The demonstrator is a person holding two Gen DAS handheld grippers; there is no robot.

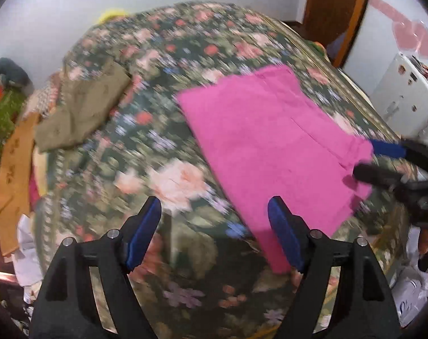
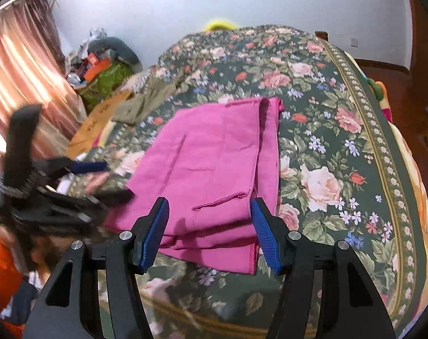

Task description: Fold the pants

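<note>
Folded pink pants (image 2: 214, 166) are lying on a floral bedspread (image 2: 341, 147).
I am holding the right gripper (image 2: 209, 231) over their near edge and the left gripper (image 1: 214, 234) beside them, both with fingers spread wide, gripping nothing; an olive garment (image 1: 81, 110) is lying well apart.

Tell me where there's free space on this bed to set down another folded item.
Bare floral bedspread lies right of the folded pink pants, out to its bordered edge. More lies between the pants and the crumpled olive garment. The left edge is crowded: the olive garment, tan cardboard, and beyond it bedside clutter.
</note>
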